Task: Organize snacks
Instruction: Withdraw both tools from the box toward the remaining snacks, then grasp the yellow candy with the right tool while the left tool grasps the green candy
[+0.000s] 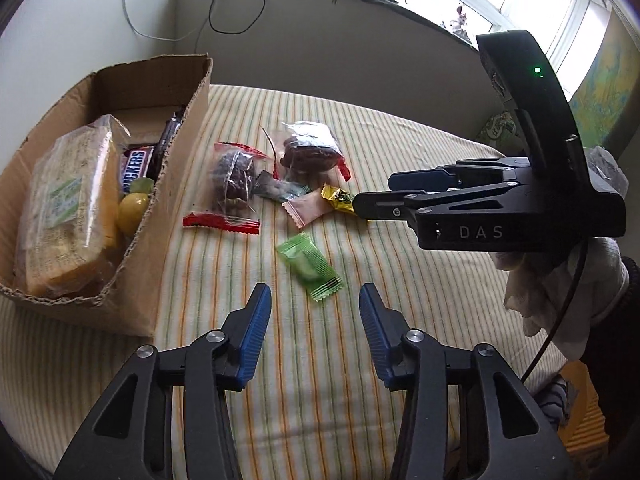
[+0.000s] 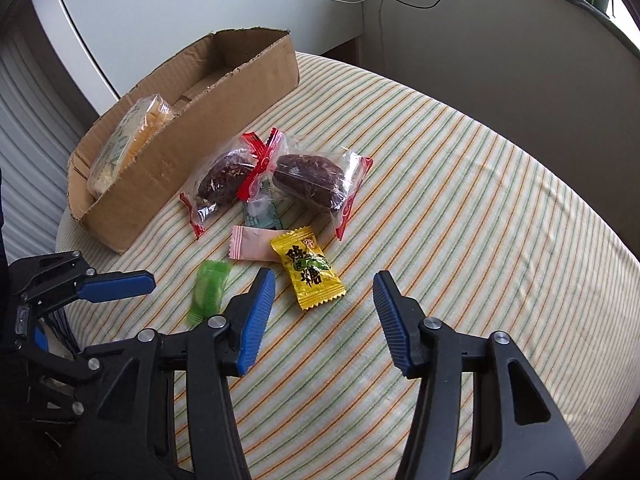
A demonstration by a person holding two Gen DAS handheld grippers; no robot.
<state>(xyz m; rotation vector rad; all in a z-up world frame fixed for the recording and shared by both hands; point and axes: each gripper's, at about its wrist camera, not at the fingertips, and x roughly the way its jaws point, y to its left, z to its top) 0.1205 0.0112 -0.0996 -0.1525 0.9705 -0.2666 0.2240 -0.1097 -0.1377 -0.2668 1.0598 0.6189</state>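
A brown bar point(image 1: 138, 168) standing in the box point(image 1: 176, 184) shows white letters with a blue edge, "NICKERS", its first letter hidden behind other snacks. The side of the right tool point(image 1: 374, 196), seen from the left wrist, bears the pale letters "DAS". The yellow candy point(image 2: 308, 274) carries large dark Chinese characters, the last one 糖, and the pale label on the cracker pack point(image 1: 66, 200) is too blurred to read.
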